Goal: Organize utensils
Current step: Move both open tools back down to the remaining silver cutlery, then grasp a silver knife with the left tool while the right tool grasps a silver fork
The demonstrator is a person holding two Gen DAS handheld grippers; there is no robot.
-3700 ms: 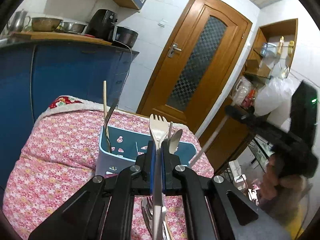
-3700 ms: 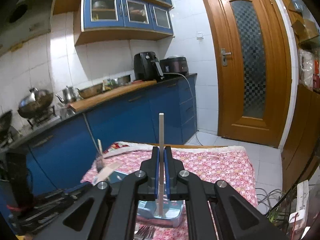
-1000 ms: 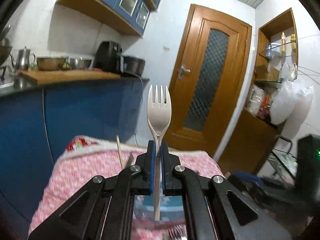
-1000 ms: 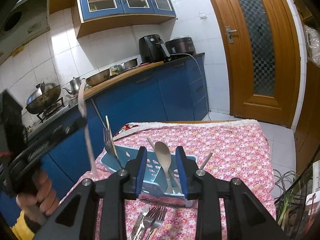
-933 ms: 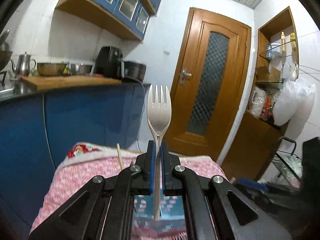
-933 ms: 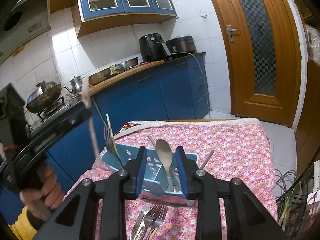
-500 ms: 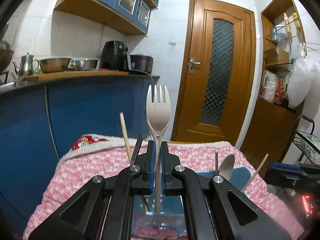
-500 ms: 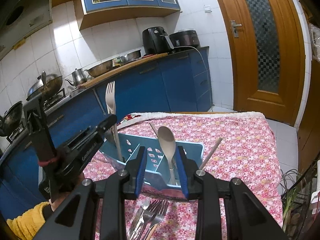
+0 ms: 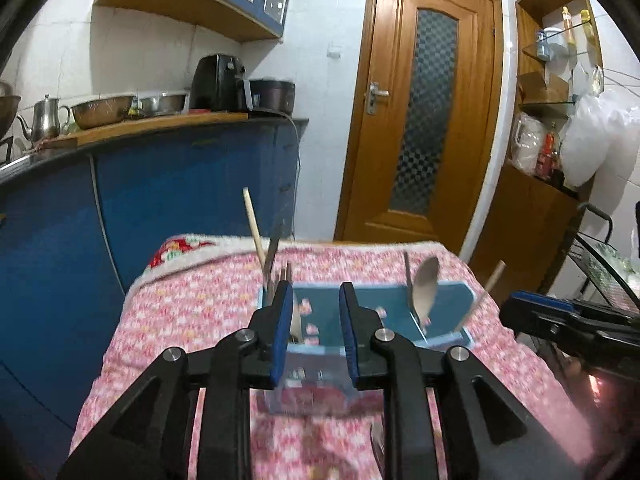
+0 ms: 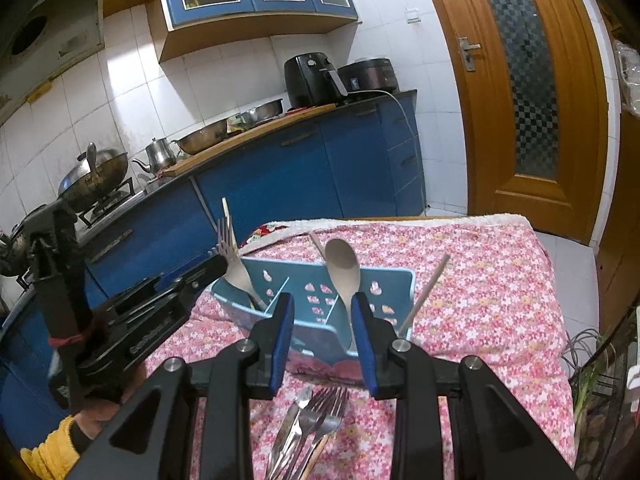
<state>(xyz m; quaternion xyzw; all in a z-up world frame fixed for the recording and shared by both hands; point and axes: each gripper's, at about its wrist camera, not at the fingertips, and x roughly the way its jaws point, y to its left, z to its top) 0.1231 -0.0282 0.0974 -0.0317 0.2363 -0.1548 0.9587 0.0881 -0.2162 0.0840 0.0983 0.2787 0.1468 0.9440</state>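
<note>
A light blue utensil caddy (image 10: 320, 312) stands on the pink floral tablecloth (image 10: 480, 288); it also shows in the left wrist view (image 9: 360, 312). Its left compartment holds a beige plastic fork (image 10: 236, 264), a metal fork and a wooden stick. A beige spoon (image 10: 342, 272) stands in the middle and a chopstick (image 10: 424, 292) leans at the right. My left gripper (image 9: 314, 328) is open and empty just above the caddy's left end. My right gripper (image 10: 322, 344) is open and empty in front of the caddy. Loose metal forks and a knife (image 10: 312, 424) lie on the cloth below it.
A blue kitchen counter (image 10: 280, 168) with pots, a kettle and an air fryer runs behind the table. A wooden door (image 9: 424, 128) is at the back right. A wire rack (image 9: 600, 264) stands right of the table.
My left gripper opened and let the beige fork go; the fork now stands in the caddy's left compartment. My right gripper stayed open and moved slightly closer to the caddy.
</note>
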